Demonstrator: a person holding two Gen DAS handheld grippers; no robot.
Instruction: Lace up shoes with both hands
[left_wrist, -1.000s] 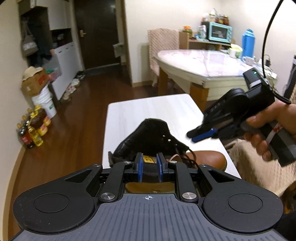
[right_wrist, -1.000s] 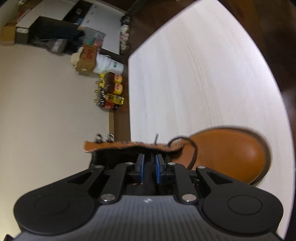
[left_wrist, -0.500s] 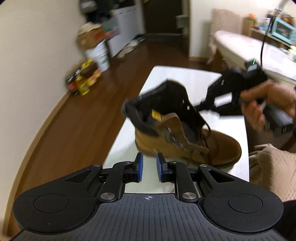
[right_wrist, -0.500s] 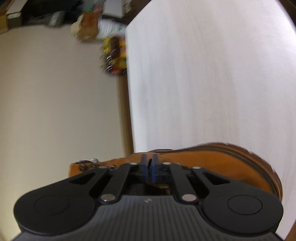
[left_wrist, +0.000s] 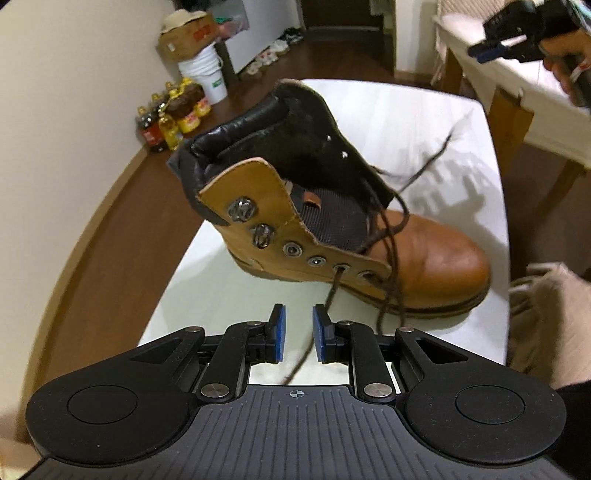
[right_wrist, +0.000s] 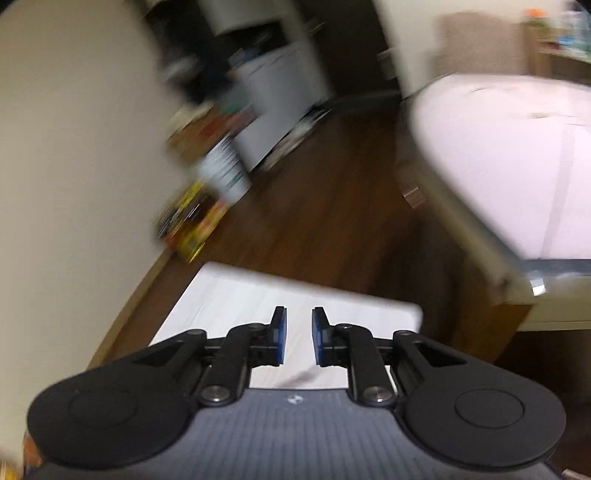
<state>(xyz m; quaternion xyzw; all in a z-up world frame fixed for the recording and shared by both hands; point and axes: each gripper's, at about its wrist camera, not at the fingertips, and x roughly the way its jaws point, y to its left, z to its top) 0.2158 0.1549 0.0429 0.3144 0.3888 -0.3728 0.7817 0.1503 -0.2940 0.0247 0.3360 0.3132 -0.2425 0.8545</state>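
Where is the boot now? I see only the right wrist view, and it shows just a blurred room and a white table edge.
Observer: The boot stands on the white table, with its toe toward the right side of the left wrist view.
Operator: Is a lace near the left hand-held gripper?
Observer: Yes. A dark lace hangs from a lower eyelet and runs down between its open pads. It is not pinched.
Operator: And where is my right hand-held gripper?
Observer: It is high at the top right, apart from the boot. Its jaws have just been opening, and nothing is between them.
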